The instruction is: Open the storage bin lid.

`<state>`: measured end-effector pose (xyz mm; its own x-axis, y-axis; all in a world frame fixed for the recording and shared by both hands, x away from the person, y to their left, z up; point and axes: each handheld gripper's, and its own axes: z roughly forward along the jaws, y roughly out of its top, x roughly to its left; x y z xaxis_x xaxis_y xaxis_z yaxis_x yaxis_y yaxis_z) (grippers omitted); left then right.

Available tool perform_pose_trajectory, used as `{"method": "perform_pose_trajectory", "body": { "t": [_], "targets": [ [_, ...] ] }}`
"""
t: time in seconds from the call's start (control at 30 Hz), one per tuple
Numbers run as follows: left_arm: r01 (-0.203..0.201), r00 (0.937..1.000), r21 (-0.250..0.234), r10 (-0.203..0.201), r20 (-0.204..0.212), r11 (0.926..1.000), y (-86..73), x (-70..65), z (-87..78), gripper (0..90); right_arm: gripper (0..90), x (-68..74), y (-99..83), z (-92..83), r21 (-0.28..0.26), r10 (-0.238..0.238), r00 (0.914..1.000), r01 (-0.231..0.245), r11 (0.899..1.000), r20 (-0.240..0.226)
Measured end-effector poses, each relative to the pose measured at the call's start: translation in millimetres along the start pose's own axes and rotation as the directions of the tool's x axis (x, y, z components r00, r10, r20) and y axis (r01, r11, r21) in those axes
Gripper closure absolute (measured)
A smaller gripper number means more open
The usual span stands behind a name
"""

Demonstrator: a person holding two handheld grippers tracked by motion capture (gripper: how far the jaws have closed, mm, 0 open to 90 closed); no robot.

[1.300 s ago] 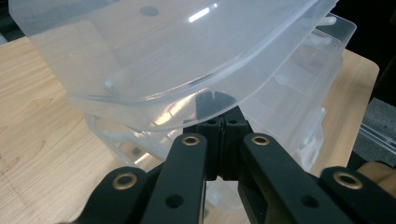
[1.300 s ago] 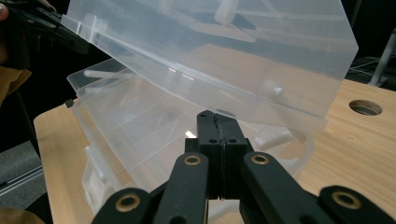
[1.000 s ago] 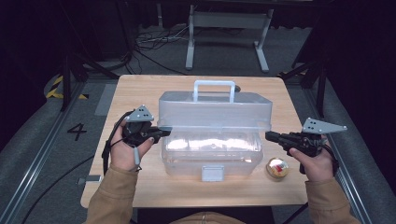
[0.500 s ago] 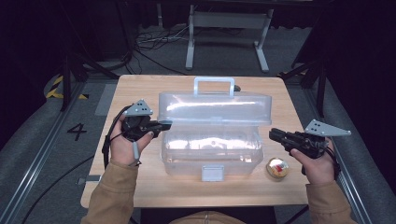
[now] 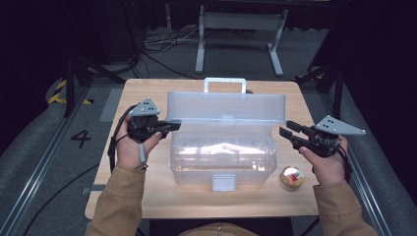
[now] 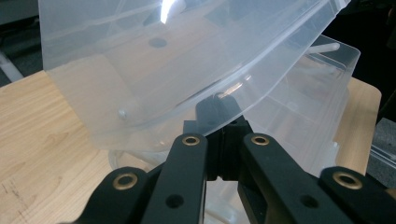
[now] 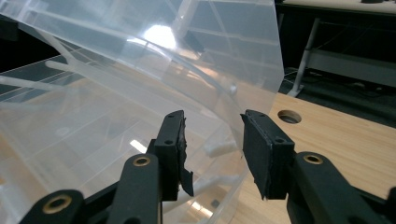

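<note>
A clear plastic box (image 5: 221, 155) stands in the middle of the wooden table (image 5: 147, 196), its lid (image 5: 226, 105) tilted up at the front. My left gripper (image 5: 169, 126) is shut on the lid's left end. In the left gripper view the closed tips (image 6: 219, 116) sit under the translucent lid (image 6: 154, 70), clamped on its edge. My right gripper (image 5: 286, 132) is just off the lid's right end. Its jaws have just been opening: in the right gripper view (image 7: 212, 135) the lid's curved edge (image 7: 224, 102) runs between the pads and neither pad presses on it.
A small gold ball (image 5: 291, 176) lies on the table at the box's front right corner, below my right hand. The box has a grey latch (image 5: 223, 182) at the front and a handle (image 5: 224, 83) at the back. A metal stand (image 5: 241, 29) is on the floor beyond.
The lid has swung up higher at the front. My right gripper has opened its jaws and let go of the lid's right end; the left gripper has risen with the lid.
</note>
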<state>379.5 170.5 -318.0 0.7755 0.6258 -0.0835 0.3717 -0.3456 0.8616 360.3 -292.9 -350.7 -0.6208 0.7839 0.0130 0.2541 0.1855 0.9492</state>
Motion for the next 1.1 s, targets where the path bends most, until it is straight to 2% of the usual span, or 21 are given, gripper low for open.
{"method": "perform_pose_trajectory", "body": {
  "t": [0.3,0.53,0.57,0.7,1.1],
  "targets": [
    [-0.011,0.9999,-0.023,0.011,-0.002,0.9997,4.7,4.5,1.3,90.0,57.6,-0.5,10.5,18.5,-0.007,0.009,0.9991,-0.009,1.000,0.042],
    [-0.013,0.9999,-0.039,0.013,-0.003,0.9991,7.5,7.4,2.5,90.0,53.0,-0.8,13.1,34.7,-0.028,0.015,0.9954,-0.013,1.000,0.095],
    [-0.012,0.9999,-0.042,0.012,-0.002,0.9990,7.7,7.8,2.6,90.0,51.3,-0.7,14.5,38.1,-0.045,0.016,0.9935,-0.011,0.999,0.112],
    [-0.013,0.9999,-0.049,0.014,0.003,0.9987,8.9,9.6,3.1,90.0,49.6,0.3,16.9,44.1,-0.049,0.035,0.9921,-0.029,0.998,0.121],
    [-0.010,0.9999,-0.048,0.010,0.008,0.9988,10.0,10.7,3.2,90.0,48.2,2.0,23.0,58.7,-0.103,0.046,0.9839,-0.028,0.994,0.173]
  ]
}}
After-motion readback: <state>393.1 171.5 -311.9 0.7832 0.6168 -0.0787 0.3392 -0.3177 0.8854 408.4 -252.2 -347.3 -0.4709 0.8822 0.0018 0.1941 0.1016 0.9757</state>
